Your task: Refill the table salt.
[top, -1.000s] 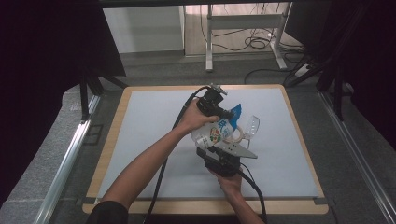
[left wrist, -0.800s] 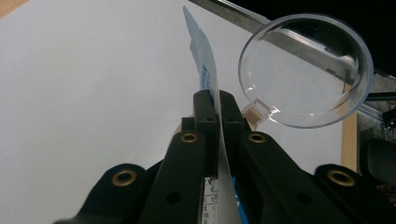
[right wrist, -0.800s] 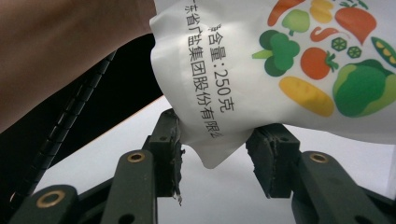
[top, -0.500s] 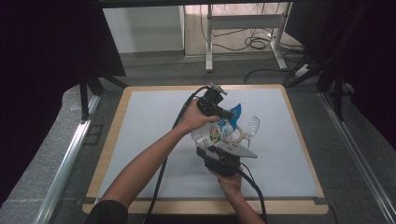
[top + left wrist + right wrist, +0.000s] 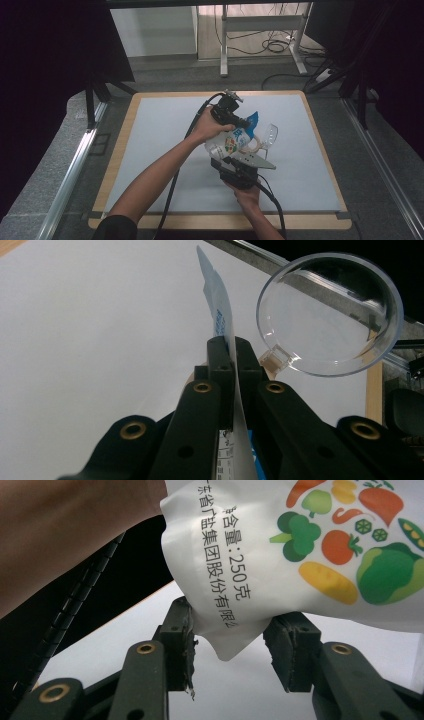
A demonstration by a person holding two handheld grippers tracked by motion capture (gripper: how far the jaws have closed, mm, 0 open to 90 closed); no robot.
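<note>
Left gripper (image 5: 243, 123) reaches in from the forearm stretched across the bench (image 5: 150, 130), jaws pinched tight on the pouch's (image 5: 235, 142) blue top edge, holding it up just beside the glass (image 5: 267, 135). Right gripper (image 5: 230, 650) sits under the pouch, jaws spread wide around its bottom corner, not clamping.

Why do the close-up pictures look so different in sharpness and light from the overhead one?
High view: even light on the white table, dark surroundings. Left gripper view: the tongs look sharp, clamped on the bag's edge; the clear cup catches bright rim glare. Right gripper view: the bag is crisp, its print readable; the hand is soft.
</note>
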